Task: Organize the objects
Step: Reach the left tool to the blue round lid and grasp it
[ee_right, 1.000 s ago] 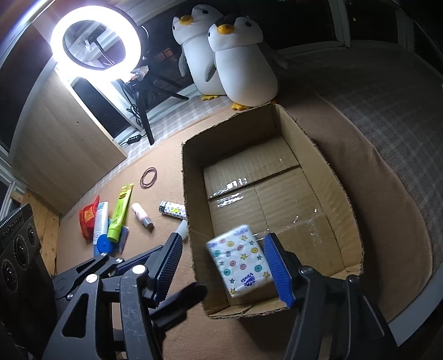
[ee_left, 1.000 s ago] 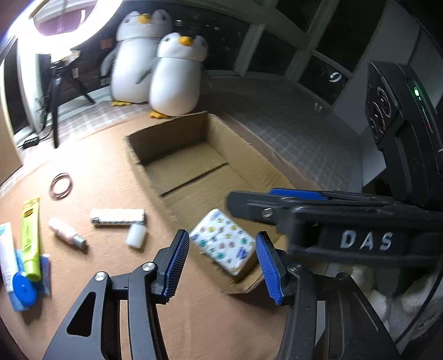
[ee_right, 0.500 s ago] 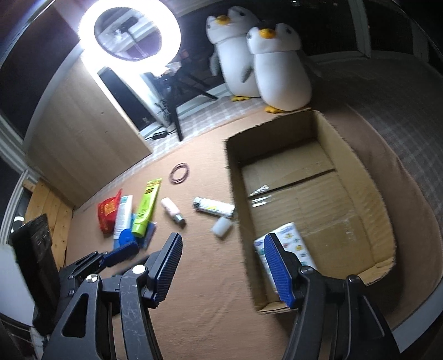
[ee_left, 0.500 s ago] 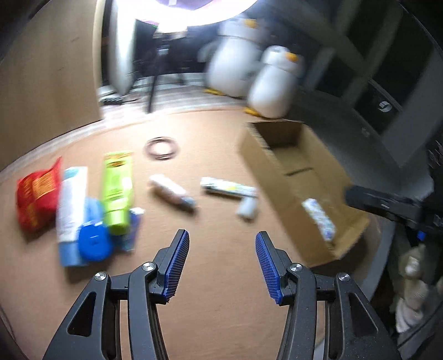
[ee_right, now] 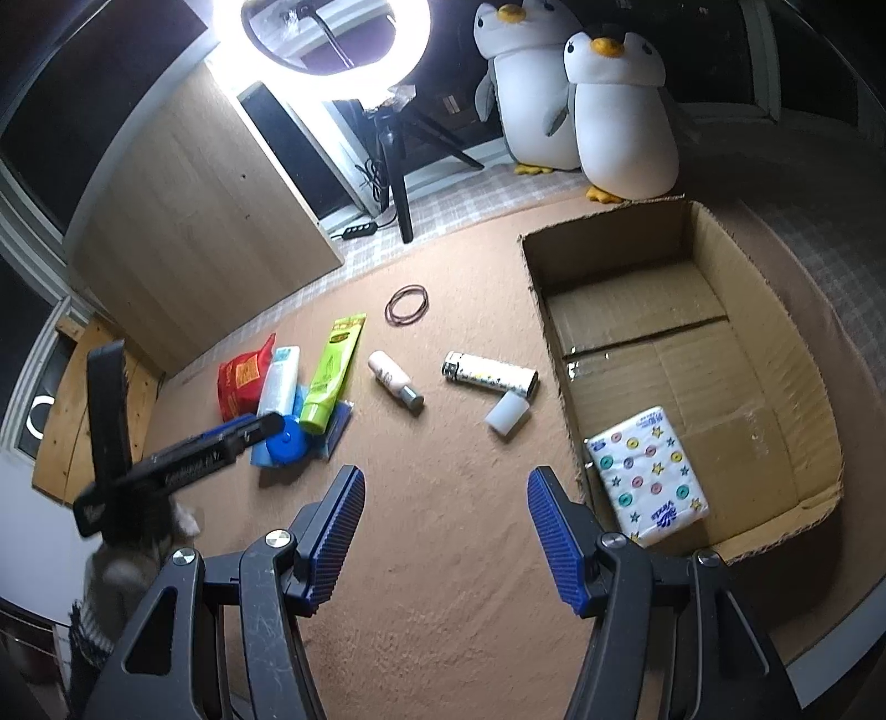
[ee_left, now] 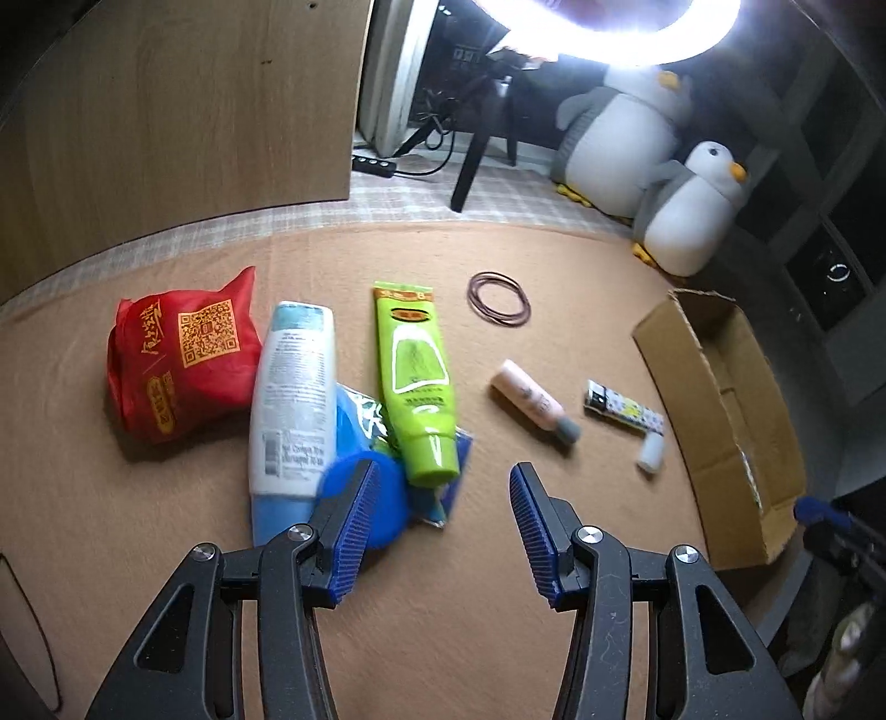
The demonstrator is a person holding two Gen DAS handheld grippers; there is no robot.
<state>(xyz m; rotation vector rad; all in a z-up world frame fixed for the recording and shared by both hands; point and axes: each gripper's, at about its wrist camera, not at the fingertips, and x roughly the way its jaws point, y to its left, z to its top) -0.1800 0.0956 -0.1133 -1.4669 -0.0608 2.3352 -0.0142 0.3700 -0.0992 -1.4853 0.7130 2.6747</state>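
Tan mat (ee_right: 454, 531), ring light (ee_right: 321, 50), penguins (ee_right: 626, 127) behind. We see tubes (ee_left: 415, 382), red bag (ee_left: 183, 354) loose left. Patterned tissue pack (ee_right: 648, 471) lies in box (ee_right: 775, 332). Left gripper (ee_left: 443, 515), right gripper (ee_right: 446, 526): jaws spread, empty.

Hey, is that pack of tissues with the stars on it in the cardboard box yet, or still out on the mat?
In the box. The tissue pack lies flat on the floor of the cardboard box, in its near corner, with nothing gripping it.

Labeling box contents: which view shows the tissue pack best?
Right wrist: the tissue pack lies fully visible, flat in the near corner of the box. Left wrist sees the box edge-on at the right; only a sliver of the pack shows behind its wall.
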